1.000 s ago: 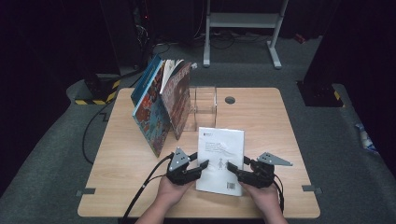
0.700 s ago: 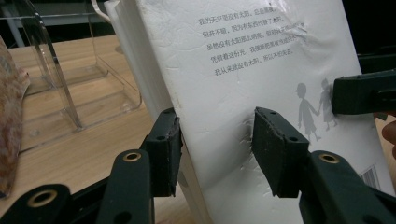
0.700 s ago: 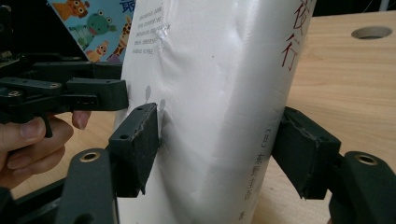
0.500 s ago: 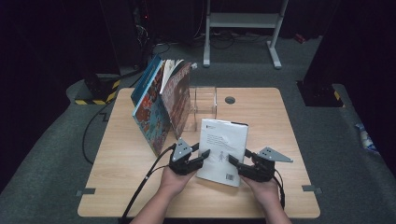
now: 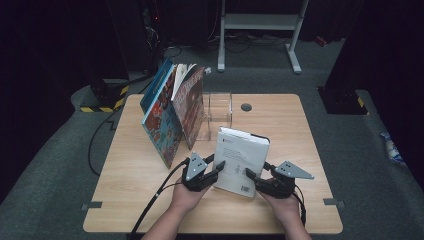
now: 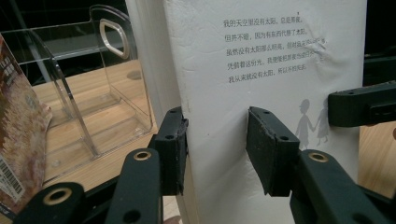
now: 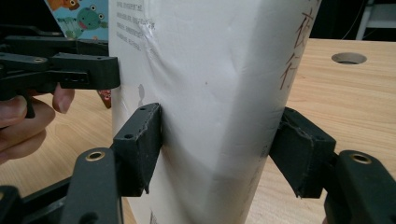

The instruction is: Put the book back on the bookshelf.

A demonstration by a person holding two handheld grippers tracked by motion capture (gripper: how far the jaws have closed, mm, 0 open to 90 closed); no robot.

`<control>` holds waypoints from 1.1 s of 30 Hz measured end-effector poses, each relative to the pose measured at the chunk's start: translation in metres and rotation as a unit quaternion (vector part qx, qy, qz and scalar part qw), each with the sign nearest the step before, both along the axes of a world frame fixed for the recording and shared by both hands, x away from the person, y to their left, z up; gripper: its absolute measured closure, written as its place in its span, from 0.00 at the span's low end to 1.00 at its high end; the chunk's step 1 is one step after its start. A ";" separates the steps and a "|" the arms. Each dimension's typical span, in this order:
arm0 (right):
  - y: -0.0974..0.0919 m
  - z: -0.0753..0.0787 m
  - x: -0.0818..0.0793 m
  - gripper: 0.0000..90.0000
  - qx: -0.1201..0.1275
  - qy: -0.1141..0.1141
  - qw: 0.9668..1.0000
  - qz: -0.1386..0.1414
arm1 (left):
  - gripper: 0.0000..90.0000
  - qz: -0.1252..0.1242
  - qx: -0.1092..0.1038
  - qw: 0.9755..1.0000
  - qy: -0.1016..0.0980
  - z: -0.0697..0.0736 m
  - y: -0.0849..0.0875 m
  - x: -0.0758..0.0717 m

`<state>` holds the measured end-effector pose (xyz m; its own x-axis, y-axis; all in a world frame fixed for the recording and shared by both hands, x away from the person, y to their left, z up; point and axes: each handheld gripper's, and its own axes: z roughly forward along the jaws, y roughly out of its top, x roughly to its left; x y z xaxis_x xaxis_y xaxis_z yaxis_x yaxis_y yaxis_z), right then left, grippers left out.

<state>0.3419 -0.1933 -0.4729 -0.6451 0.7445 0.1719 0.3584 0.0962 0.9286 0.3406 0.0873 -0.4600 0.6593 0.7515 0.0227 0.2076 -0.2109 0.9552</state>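
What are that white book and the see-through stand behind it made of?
White book: paper, with a matt soft cover, judging by the dents and creases in it. Clear stand: probably acrylic or similar hard plastic; the table shows through its glossy, glinting walls.

Your left tool covers the white book's lower left edge; its cover print stays too small to read from above.

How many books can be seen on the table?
3. A white book is held between both grippers near the front edge. Two colourful books lean together at the back left. Others may be hidden behind them.
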 end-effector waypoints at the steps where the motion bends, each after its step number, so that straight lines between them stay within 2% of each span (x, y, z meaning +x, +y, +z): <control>1: 0.000 -0.001 -0.002 0.40 -0.002 -0.002 1.000 0.000 | 0.65 0.001 0.002 1.000 -0.003 0.000 -0.001 -0.002; 5: 0.000 -0.001 -0.009 0.40 0.001 -0.008 1.000 -0.004 | 0.62 0.002 -0.003 1.000 -0.003 -0.002 -0.001 -0.009; 12: 0.003 -0.001 -0.018 0.41 -0.010 -0.023 1.000 -0.002 | 0.58 -0.004 -0.008 1.000 -0.002 -0.007 0.004 -0.021; 20: 0.004 -0.003 -0.029 0.41 -0.012 -0.045 0.999 0.006 | 0.57 -0.008 -0.004 1.000 -0.009 -0.013 0.010 -0.034; 29: 0.005 -0.004 -0.035 0.41 -0.020 -0.060 0.998 0.015 | 0.51 -0.011 0.000 1.000 -0.010 -0.016 0.012 -0.040; 33: 0.005 -0.005 -0.036 0.41 -0.023 -0.067 0.997 0.017 | 0.49 -0.012 -0.006 1.000 -0.006 -0.015 0.015 -0.041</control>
